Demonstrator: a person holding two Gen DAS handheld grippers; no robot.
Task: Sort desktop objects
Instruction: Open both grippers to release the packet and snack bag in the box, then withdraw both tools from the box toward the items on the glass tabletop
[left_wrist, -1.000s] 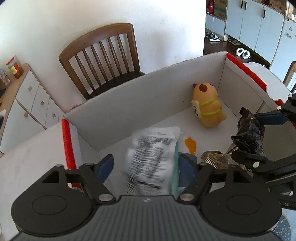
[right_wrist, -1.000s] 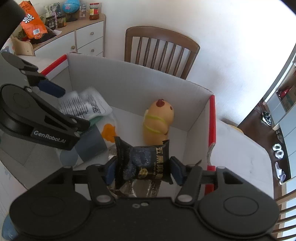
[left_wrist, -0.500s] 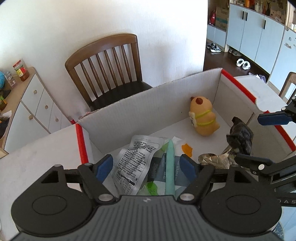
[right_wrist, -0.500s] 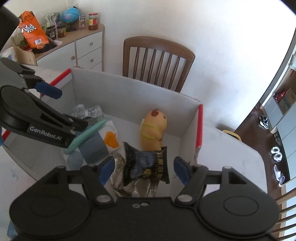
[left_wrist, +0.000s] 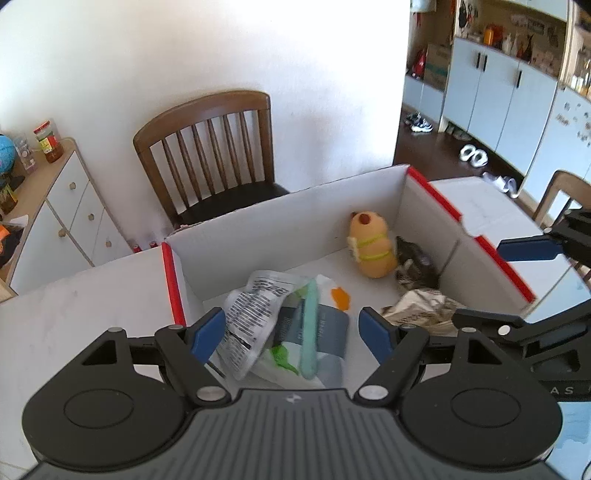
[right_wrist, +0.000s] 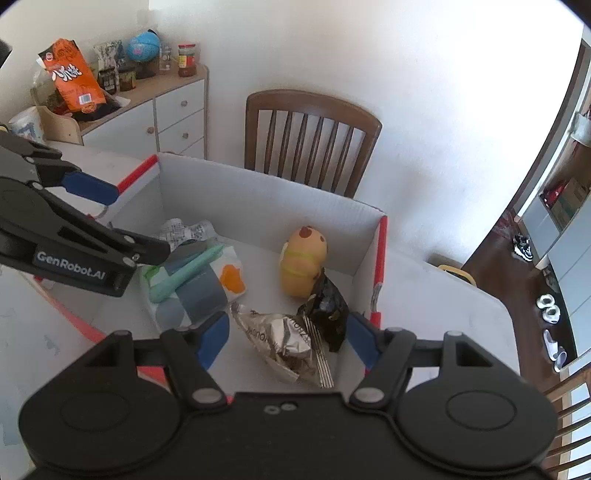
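Hovering over the box (left_wrist: 280, 225), I held both tongs spread and empty. My left tongs (left_wrist: 291, 328) hung above the box's left end, pads apart over the white packet (left_wrist: 251, 314), which lay against a grey-and-white pouch (left_wrist: 328, 332) with a mint-green strip (left_wrist: 308, 332) across it. Nothing pressed on either pad. My right tongs (right_wrist: 284, 332) had just been opening; the black snack bag (right_wrist: 327, 302) lay loose below them, touching no pad, leaning on the plush toy (right_wrist: 301, 266) and resting on the crumpled silver wrapper (right_wrist: 284, 339). The toy stood upright near the box's far wall, toward the right end. The silver wrapper lay near the right front corner of the box; the pouch and packet filled the left half. The box, white card with red-edged flaps, sat on the white tabletop (left_wrist: 74, 302), its far wall toward a wooden chair (left_wrist: 210, 147). A cabinet (right_wrist: 166, 110) with jars, a globe and an orange bag stood by the wall beyond the tabletop's left side.
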